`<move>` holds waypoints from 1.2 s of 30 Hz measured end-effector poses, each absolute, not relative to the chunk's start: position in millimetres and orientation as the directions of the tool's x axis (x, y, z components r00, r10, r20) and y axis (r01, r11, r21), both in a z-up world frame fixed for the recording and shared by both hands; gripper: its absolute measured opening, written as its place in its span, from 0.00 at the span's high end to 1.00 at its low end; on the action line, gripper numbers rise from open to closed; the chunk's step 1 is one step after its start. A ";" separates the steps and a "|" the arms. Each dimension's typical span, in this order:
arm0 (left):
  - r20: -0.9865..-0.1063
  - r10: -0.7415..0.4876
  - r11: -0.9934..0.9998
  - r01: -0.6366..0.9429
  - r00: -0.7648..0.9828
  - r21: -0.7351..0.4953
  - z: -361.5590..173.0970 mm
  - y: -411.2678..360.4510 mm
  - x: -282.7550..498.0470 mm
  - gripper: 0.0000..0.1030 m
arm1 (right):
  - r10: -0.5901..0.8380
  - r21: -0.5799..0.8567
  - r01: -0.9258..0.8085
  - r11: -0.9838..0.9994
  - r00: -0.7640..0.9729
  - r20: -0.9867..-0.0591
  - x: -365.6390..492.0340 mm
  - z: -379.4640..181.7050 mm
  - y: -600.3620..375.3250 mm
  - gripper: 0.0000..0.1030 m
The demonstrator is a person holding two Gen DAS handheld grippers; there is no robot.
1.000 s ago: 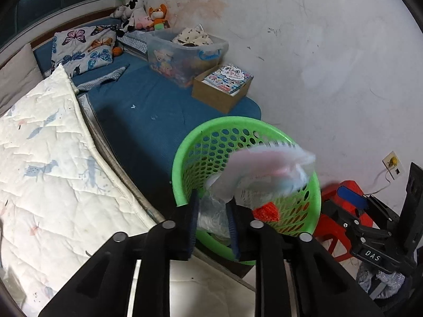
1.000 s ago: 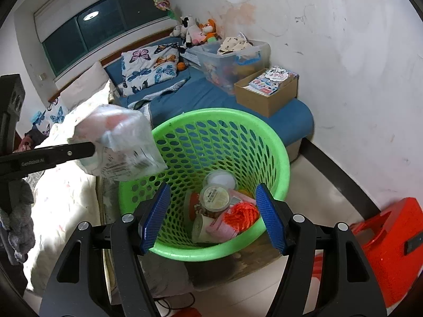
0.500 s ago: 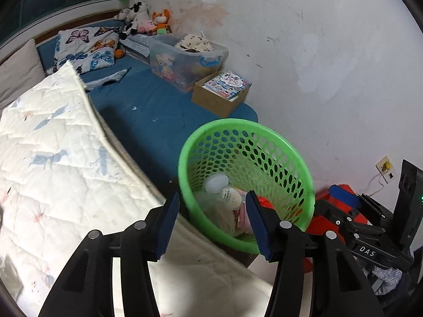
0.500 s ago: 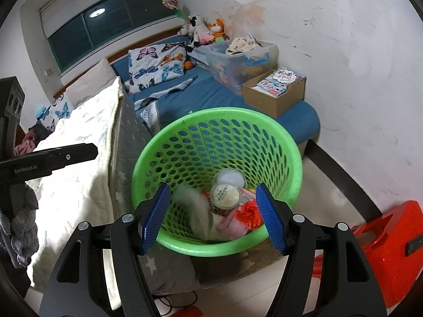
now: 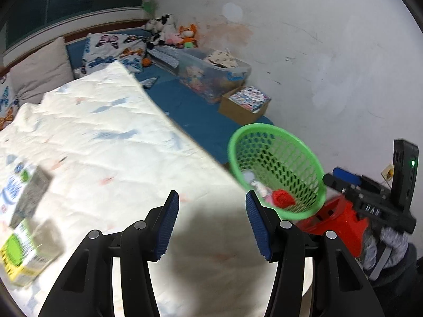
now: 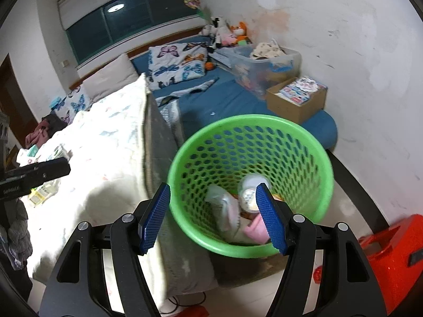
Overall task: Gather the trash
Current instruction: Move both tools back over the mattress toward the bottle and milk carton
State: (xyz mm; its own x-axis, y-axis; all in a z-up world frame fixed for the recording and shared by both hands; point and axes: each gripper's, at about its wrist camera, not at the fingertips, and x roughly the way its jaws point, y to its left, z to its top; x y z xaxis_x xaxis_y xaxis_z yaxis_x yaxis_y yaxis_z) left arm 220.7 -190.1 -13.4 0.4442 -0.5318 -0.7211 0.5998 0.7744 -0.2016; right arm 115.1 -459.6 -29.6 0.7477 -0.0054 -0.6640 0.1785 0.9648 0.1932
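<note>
Left wrist view: left gripper (image 5: 212,206) has just opened, empty, above the quilt's edge (image 5: 185,134); blurred cartons (image 5: 23,237) lie left. Right gripper (image 6: 212,206), parted and empty, hangs over the green basket (image 6: 327,185), partly hiding its trash (image 6: 227,211).

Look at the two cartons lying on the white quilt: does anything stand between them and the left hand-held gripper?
Nothing visible does. The left hand-held gripper is open and empty above the white quilt; only bare quilt separates it from the cartons at the left edge of its view.
</note>
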 end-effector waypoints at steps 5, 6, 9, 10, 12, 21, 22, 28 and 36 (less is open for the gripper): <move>-0.725 -0.486 0.809 0.565 0.488 -0.162 -10.9 -138.9 216.3 0.45 | 0.029 0.188 0.128 0.974 0.750 -0.661 125.5 -25.0 -435.0 0.33; -0.727 -0.472 0.817 0.557 0.499 -0.148 -10.0 -127.1 215.7 0.44 | 0.038 0.186 0.115 0.976 0.749 -0.662 128.5 -24.0 -429.0 0.33; -0.733 -0.430 0.838 0.535 0.527 -0.108 -6.9 -92.6 215.5 0.43 | 0.067 0.190 0.081 0.979 0.743 -0.665 137.3 -22.0 -413.3 0.33; -0.737 -0.417 0.843 0.529 0.532 -0.095 -5.8 -82.4 217.5 0.42 | 0.074 0.189 0.071 0.979 0.742 -0.666 139.3 -21.1 -407.4 0.33; -0.742 -0.385 0.855 0.514 0.548 -0.064 -4.7 -63.6 220.7 0.35 | 0.093 0.188 0.045 0.981 0.739 -0.668 145.3 -19.4 -393.8 0.33; -0.798 -0.329 0.838 0.546 0.505 0.001 -18.3 3.9 245.7 0.23 | 0.151 0.177 -0.040 0.983 0.715 -0.683 171.8 -15.3 -340.4 0.32; -0.804 -0.333 0.830 0.558 0.493 -0.001 -21.7 7.9 249.0 0.22 | 0.155 0.176 -0.045 0.983 0.713 -0.684 173.5 -15.5 -336.8 0.32; -0.843 -0.329 0.786 0.619 0.426 0.006 -39.6 25.7 267.1 0.20 | 0.175 0.161 -0.086 0.983 0.698 -0.695 185.7 -13.0 -309.5 0.32; -0.863 -0.339 0.746 0.666 0.374 -0.004 -50.9 31.4 285.0 0.19 | 0.203 0.178 -0.108 0.978 0.682 -0.703 196.3 -15.2 -287.0 0.30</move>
